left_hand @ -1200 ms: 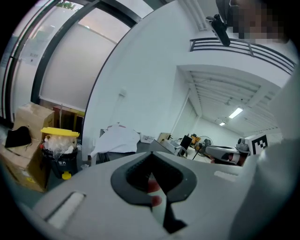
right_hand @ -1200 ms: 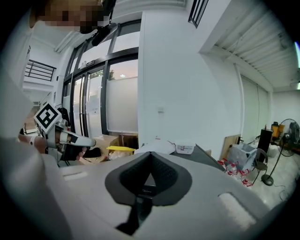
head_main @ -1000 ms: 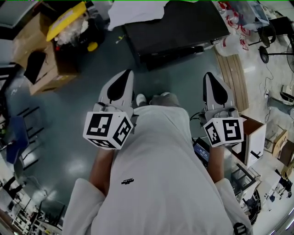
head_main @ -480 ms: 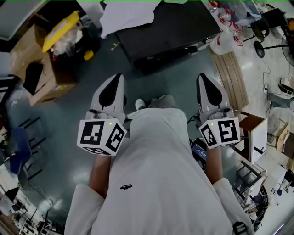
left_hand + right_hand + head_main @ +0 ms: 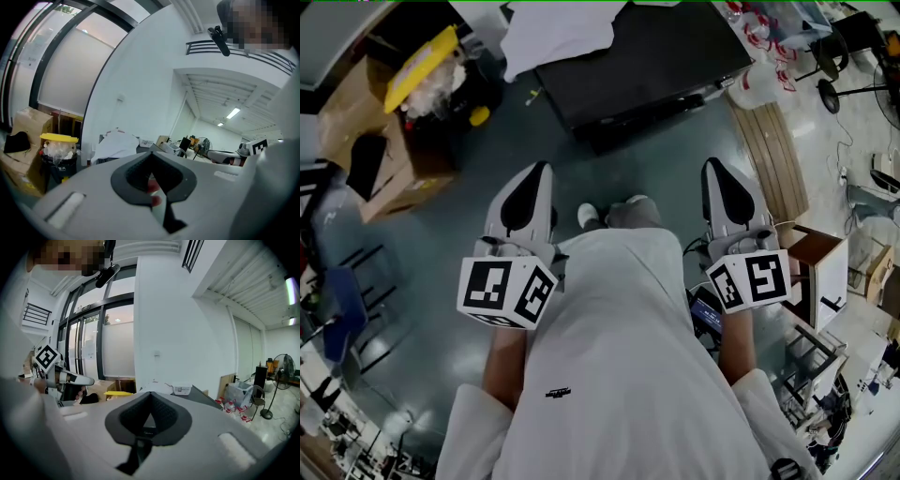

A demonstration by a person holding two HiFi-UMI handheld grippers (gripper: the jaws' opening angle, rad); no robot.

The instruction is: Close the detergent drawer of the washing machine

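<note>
- Neither the detergent drawer nor anything that is plainly a washing machine can be made out in any view, so whether the drawer is out or pushed in cannot be told. The likeliest candidate is the large dark flat-topped box ahead on the grey-green floor, with a crumpled white cloth on it. Its front does not show.
- The left gripper and the right gripper are held at waist height, 1 on each side of the person's white shirt, well apart from that box. Both pairs of jaws are brought together at the tips and grip nothing.
- Risk: with the drawer unseen, a push aimed by guess could land off-centre on its front and skew it until it jams. The pointed, closed jaws could also slide off a smooth panel.
- Risk: the yellow-lidded bin and the open brown cardboard box crowd the floor at the left and could catch a foot.
- Only the head view shows the floor layout and both grippers together.
- The left gripper view shows a reddish patch in the gap behind its tips, too blurred to name.
- Only the right gripper view shows the tall dark-framed windows and a standing fan.
</note>
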